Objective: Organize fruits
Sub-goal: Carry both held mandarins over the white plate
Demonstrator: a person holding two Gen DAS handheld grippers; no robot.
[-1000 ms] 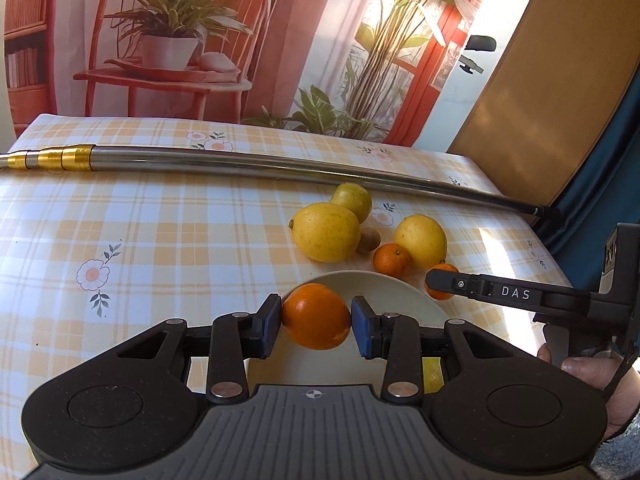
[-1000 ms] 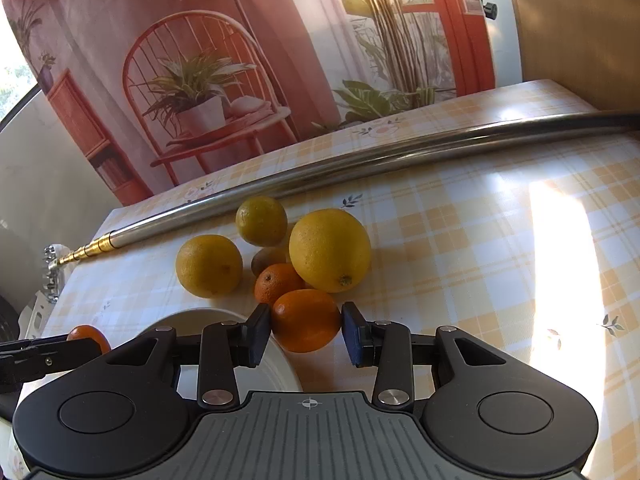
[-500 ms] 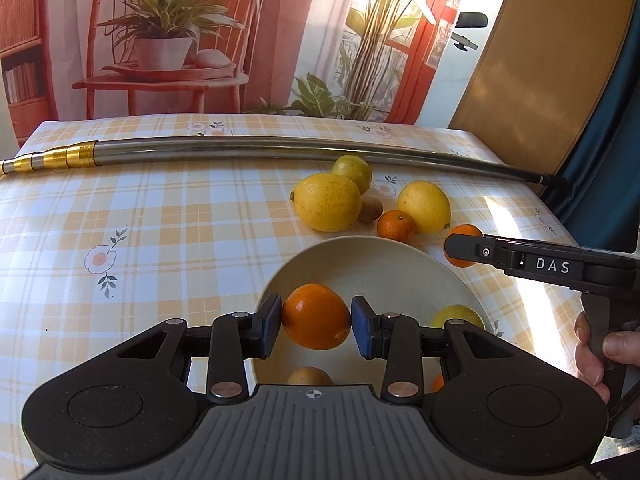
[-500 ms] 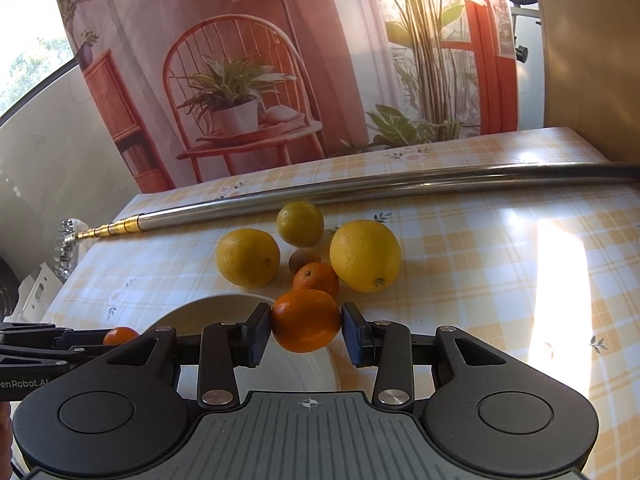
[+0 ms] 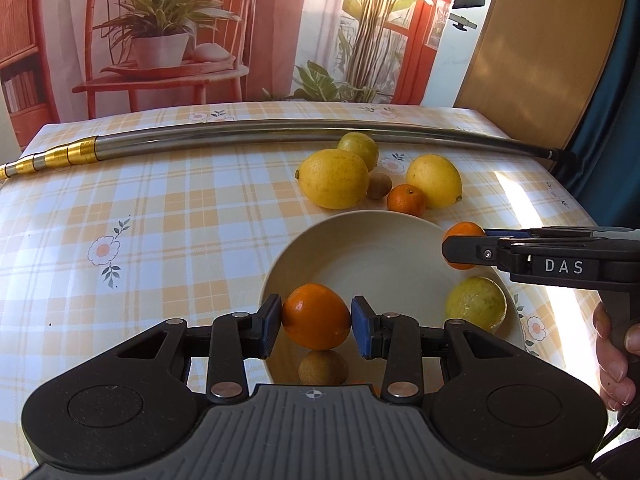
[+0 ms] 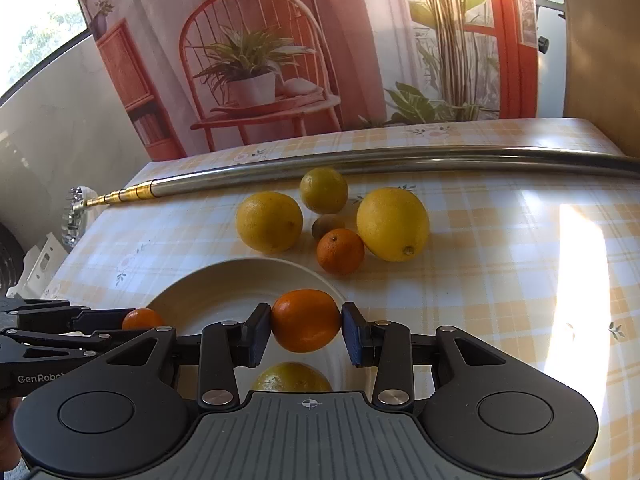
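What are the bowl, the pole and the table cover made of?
Bowl: probably glazed ceramic, maybe melamine; cream, smooth, soft sheen.
Pole: polished metal, likely steel; mirror-like reflections, with gold-coloured telescoping end sections.
Table cover: looks like wipeable vinyl or oilcloth; printed plaid with flowers, glossy glare where sun hits.

Right gripper point(image 6: 306, 334) with its orange point(image 6: 306, 320) now over the bowl point(image 6: 208, 292), left gripper point(image 5: 316, 327) farther over it

Black tongs point(image 5: 316, 322) — blue pads point(image 5: 362, 330), silver screws, "DAS" lettering.
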